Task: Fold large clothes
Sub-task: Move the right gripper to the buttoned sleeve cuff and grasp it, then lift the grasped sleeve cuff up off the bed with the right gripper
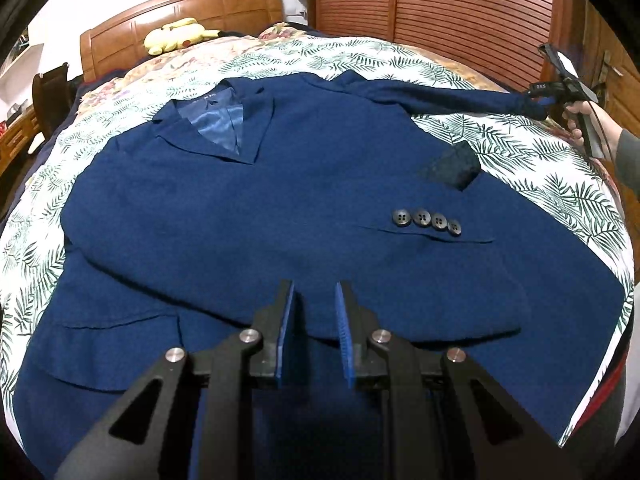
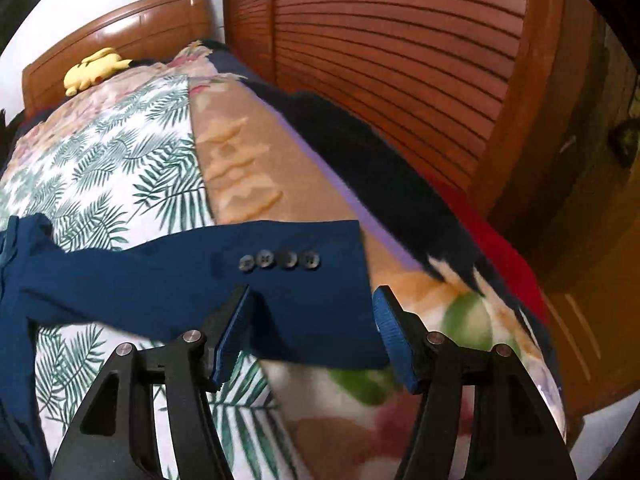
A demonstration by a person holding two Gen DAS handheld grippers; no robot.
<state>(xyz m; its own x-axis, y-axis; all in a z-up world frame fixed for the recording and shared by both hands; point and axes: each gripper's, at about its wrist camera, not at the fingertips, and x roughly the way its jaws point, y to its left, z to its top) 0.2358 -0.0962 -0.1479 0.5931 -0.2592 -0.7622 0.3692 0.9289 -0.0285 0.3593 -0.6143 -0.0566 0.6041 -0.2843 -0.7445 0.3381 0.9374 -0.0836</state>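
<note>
Left gripper [image 1: 316,300], lower centre of the left wrist view: blue pads [image 1: 286,332] stand a narrow gap apart with nothing pinched between them, poised over the lower part of the navy blazer [image 1: 248,216]. Right gripper [image 2: 312,320], lower centre of the right wrist view: jaws set wide, and the cuff end of the blazer's sleeve [image 2: 224,276] lies in the gap; its right edge sits just beside the right pad [image 2: 394,344], while the left pad overlaps the fabric's lower edge. Whether the pads actually press the cloth I cannot tell from this view. In the left wrist view the same gripper appears at the far right edge, held by a hand [image 1: 578,120], with the sleeve stretched out toward it from the blazer's shoulder; the contact point is too small to read. Four dark buttons [image 2: 280,260] sit in a row on that cuff, above the gripper. Blazer lies front up across the middle of the bed, collar and shiny blue lining [image 1: 218,124] toward upper left, the other sleeve folded across the body with its own button row [image 1: 426,222] right of centre. Underneath: white palm-leaf bedspread [image 1: 520,160], with a floral blanket [image 2: 248,176] at its edge. Yellow plush toy [image 1: 176,36] rests against the wooden headboard [image 1: 180,12], upper left. Slatted wooden wardrobe doors [image 1: 460,12] fill the upper right.
</note>
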